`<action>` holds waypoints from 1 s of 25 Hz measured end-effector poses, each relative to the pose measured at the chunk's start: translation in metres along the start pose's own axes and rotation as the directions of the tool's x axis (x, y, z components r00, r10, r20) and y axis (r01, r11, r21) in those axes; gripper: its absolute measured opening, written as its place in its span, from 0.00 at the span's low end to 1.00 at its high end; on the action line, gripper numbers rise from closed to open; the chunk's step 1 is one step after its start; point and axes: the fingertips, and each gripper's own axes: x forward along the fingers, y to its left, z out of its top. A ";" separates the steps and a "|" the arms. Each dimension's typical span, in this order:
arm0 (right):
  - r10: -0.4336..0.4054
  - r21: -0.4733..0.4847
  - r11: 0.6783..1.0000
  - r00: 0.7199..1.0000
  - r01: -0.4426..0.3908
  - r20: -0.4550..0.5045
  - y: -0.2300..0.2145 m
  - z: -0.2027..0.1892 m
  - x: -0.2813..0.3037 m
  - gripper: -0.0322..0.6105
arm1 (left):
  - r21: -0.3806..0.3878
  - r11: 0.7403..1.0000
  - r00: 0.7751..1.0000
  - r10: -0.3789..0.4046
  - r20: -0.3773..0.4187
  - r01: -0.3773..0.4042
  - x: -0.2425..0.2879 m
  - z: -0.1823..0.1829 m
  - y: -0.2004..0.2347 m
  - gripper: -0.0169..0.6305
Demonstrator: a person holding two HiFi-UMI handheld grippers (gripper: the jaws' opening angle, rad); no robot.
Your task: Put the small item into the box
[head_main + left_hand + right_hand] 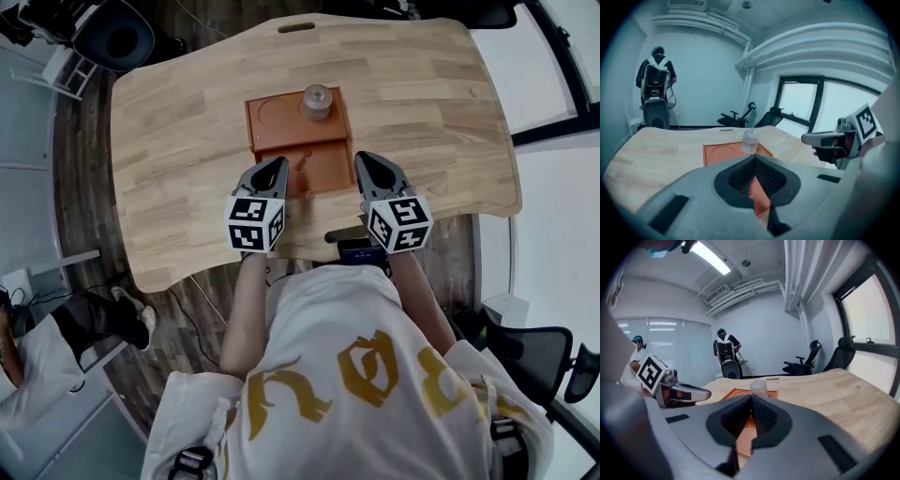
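As left gripper (278, 166) mirrors right gripper (362, 160), fingers (771, 178) touch.

A light wooden table (187, 141) with rounded corners stood on a dark plank floor (80, 187). A narrow slot (296, 27) was cut through its top near the far edge. Only one thing lay directly on the boards: a flat orange box (328, 173) (a round recess in its far half, a plain compartment in its near half), lying about midway across the width and closer to the near edge.
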 end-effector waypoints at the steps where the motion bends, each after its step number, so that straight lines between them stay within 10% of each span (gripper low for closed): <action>1: 0.007 0.009 1.000 1.000 -0.007 0.011 0.002 0.003 -0.002 0.07 | -0.032 1.000 1.000 0.003 0.028 -0.002 -0.006 0.006 0.000 0.04; 18: 0.060 -0.130 0.991 0.990 -0.043 0.131 0.060 0.045 -0.044 0.07 | 0.054 0.996 0.953 0.050 0.300 -0.070 -0.086 0.055 -0.026 0.04; 25: 0.057 -0.130 0.991 0.989 -0.039 0.133 0.066 0.044 -0.056 0.07 | -0.077 0.996 0.942 0.072 0.327 -0.050 -0.105 0.055 -0.020 0.04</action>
